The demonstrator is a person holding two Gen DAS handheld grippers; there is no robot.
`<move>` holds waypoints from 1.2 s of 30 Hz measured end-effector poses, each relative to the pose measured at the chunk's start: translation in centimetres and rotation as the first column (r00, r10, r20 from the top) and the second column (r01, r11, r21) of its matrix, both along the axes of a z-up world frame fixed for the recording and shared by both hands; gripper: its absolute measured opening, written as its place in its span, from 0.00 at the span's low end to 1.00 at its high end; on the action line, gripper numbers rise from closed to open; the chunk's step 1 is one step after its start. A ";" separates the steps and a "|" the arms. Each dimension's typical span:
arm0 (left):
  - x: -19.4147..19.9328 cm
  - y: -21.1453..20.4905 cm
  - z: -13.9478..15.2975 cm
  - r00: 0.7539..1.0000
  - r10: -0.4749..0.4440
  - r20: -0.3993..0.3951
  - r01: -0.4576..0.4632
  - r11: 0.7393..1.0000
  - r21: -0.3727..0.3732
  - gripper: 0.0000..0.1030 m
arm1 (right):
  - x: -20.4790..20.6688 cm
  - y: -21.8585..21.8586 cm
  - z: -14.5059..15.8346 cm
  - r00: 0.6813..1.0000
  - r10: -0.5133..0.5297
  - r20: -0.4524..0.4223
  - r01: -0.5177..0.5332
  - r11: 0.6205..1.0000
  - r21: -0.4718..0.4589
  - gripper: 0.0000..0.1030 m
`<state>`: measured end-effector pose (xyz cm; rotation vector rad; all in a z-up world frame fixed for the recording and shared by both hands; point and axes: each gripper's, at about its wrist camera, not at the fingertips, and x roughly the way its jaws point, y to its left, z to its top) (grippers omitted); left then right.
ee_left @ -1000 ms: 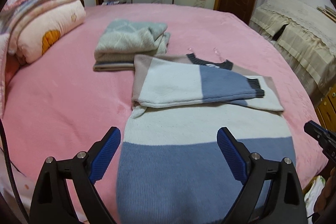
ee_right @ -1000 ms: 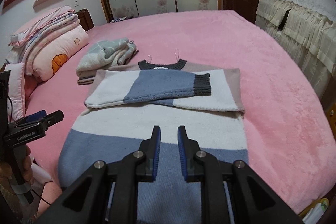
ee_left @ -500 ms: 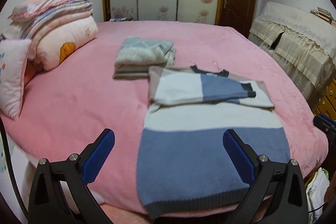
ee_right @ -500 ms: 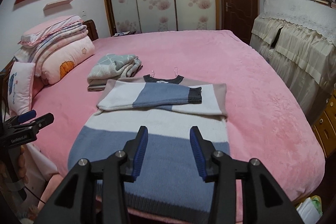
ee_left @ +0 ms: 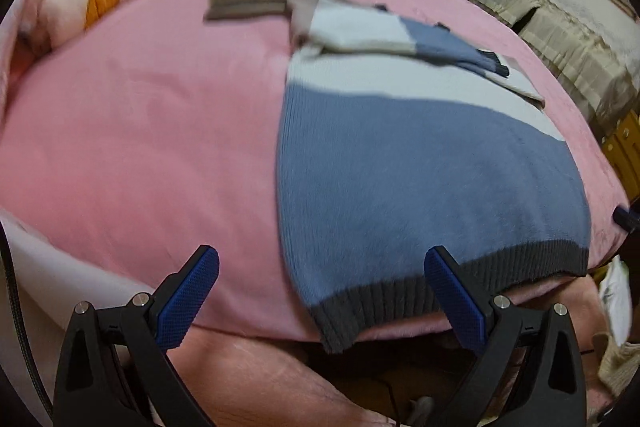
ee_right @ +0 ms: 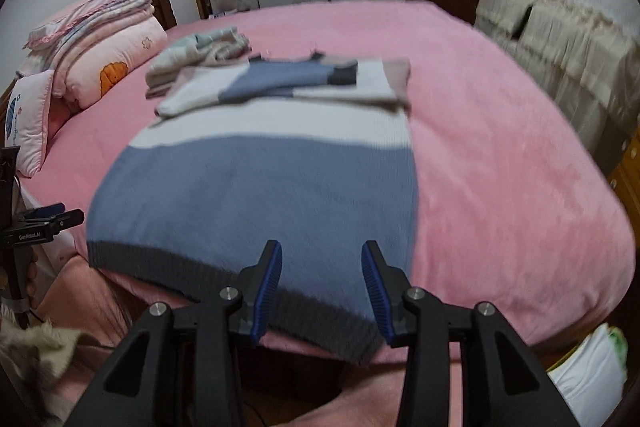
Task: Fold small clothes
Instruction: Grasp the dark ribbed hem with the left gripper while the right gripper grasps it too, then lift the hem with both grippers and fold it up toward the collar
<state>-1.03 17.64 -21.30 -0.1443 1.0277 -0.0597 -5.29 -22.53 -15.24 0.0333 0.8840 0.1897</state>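
A blue, white and beige knit sweater (ee_left: pixel 420 163) lies flat on the pink bed, sleeves folded across its chest, its dark grey hem (ee_left: pixel 440 291) hanging over the near bed edge. It also shows in the right wrist view (ee_right: pixel 256 187). My left gripper (ee_left: pixel 320 299) is wide open and empty, low at the hem's left corner. My right gripper (ee_right: pixel 322 291) is open and empty, just above the hem's right part (ee_right: pixel 320 327). The left gripper also shows at the left of the right wrist view (ee_right: pixel 48 217).
A folded grey-green garment (ee_right: pixel 196 55) lies beyond the sweater. Stacked quilts and pillows (ee_right: pixel 100 47) sit at the bed's left. A cloth-covered cabinet (ee_right: pixel 560 39) stands at the right. The pink bed (ee_right: pixel 500 155) drops off at the near edge, with white bags (ee_right: pixel 592 367) on the floor.
Both grippers have dropped down and closer to the sweater's hem at the near bed edge. The right gripper has opened from nearly shut. The left stays wide open.
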 end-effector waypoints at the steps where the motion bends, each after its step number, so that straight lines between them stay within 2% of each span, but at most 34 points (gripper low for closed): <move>1: 0.0 0.5 -0.7 1.000 0.008 -0.023 -0.009 0.999 -0.035 0.97 | 0.1 -0.6 -0.9 1.000 -0.008 -0.018 0.008 1.000 0.002 0.41; 4: 0.3 1.2 -2.3 0.999 0.017 -0.048 -0.023 0.992 -0.124 0.93 | 0.2 -2.2 -2.8 0.997 -0.032 -0.077 0.035 0.998 0.044 0.41; 7: 0.5 1.5 -3.6 0.997 0.015 -0.072 -0.028 0.983 -0.180 0.88 | 0.1 -3.8 -4.3 0.991 -0.042 -0.125 0.054 0.995 0.089 0.41; 12: 0.5 1.4 -4.7 0.997 -0.005 -0.083 -0.014 0.975 -0.220 0.86 | 0.0 -5.3 -6.2 0.980 -0.056 -0.193 0.081 0.988 0.128 0.41; 22: 0.7 2.3 -5.3 0.996 -0.002 -0.085 -0.021 0.960 -0.280 0.86 | 0.9 -5.7 -9.4 0.961 -0.041 -0.272 0.107 0.967 0.232 0.40; 24: 0.7 2.5 -5.4 0.996 0.002 -0.090 -0.028 0.957 -0.288 0.81 | 1.0 -5.7 -9.5 0.961 -0.033 -0.275 0.105 0.962 0.252 0.39; 25: 0.7 2.6 -5.4 0.996 0.003 -0.092 -0.030 0.956 -0.291 0.79 | 1.0 -5.8 -9.6 0.961 -0.024 -0.277 0.100 0.959 0.264 0.35; 28: 0.4 3.0 -5.3 0.995 -0.004 -0.098 -0.027 0.951 -0.307 0.68 | 1.0 -5.7 -9.6 0.960 -0.011 -0.280 0.091 0.957 0.275 0.27; 30: 0.3 2.9 -5.3 0.994 -0.023 -0.105 -0.013 0.945 -0.326 0.57 | 0.9 -5.6 -9.6 0.960 -0.002 -0.280 0.084 0.955 0.283 0.23; 36: 0.3 2.2 -5.7 0.991 -0.051 -0.122 0.007 0.942 -0.337 0.55 | 1.0 -5.5 -9.8 0.958 0.010 -0.288 0.076 0.956 0.284 0.22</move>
